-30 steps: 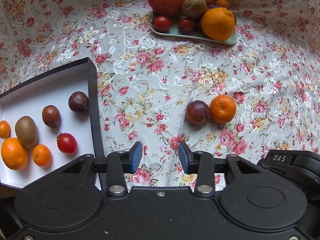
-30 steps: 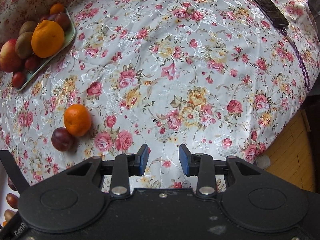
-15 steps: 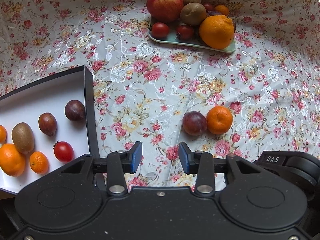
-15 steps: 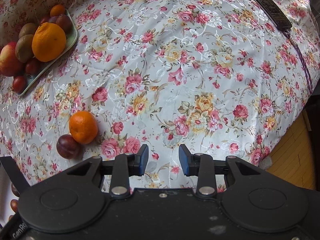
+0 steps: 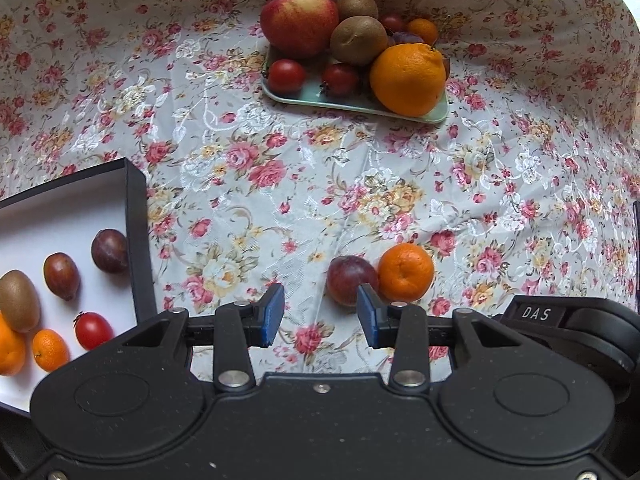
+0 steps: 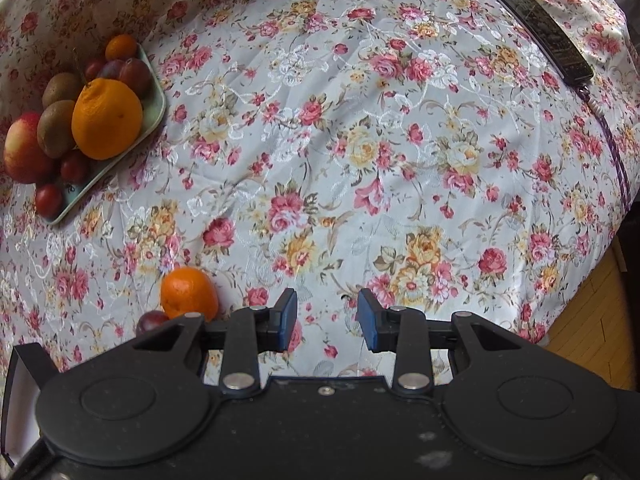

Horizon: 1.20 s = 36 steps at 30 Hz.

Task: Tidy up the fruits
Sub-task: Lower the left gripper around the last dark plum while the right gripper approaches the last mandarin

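Two loose fruits, plum and mandarin, seen touching on floral surface, just ahead of left gripper; jaws wide, empty. Right gripper jaws likewise wide, empty.

Floral tablecloth over what looks like wooden flooring.

The tablecloth is pale grey-white, printed with pink, red and yellow roses. On it lie a dark purple-red plum and a bright orange mandarin; the tray is pale mint green, bearing a red-and-yellow apple, brown kiwis and a large orange. The box is black outside and white inside, and the jaws carry blue pads.
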Each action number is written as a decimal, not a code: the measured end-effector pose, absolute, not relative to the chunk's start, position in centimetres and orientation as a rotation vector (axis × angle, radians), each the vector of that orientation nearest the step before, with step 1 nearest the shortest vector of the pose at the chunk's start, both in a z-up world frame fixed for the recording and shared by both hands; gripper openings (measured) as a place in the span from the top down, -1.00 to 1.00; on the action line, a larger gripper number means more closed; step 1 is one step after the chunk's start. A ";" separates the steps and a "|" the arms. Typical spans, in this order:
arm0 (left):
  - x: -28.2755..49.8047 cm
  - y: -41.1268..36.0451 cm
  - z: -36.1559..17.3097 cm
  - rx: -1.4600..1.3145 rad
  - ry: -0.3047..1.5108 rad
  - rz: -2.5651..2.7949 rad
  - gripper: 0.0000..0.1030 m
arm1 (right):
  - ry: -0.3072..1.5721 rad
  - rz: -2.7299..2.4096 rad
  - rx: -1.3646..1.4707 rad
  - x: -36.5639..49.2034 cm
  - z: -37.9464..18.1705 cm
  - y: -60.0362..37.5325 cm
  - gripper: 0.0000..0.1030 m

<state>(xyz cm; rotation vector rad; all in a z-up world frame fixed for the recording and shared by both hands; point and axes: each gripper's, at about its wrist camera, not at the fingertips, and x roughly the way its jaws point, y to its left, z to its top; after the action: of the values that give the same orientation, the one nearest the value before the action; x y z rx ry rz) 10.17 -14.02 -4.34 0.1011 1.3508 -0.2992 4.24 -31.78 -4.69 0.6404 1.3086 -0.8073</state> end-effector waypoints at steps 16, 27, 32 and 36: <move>11.6 -16.8 -6.5 0.156 1.390 -0.289 0.07 | 1.312 -0.811 0.667 6.0 -4.9 -33.5 0.29; 12.1 -16.7 -7.4 0.180 1.405 -0.276 -0.06 | 1.323 -0.781 0.667 6.7 -4.9 -33.1 0.29; 12.3 -15.6 -7.0 0.153 1.402 -0.258 -0.06 | 1.328 -0.779 0.669 6.9 -5.1 -32.9 0.29; 12.3 -14.7 -6.4 0.176 1.374 -0.224 -0.06 | 1.324 -0.759 0.678 7.1 -5.1 -32.3 0.29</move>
<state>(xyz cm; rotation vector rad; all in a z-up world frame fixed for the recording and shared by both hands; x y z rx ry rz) 12.34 -14.73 -6.39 0.1763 1.3737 -0.2238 7.09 -32.31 -5.12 0.6782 1.3239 -0.7588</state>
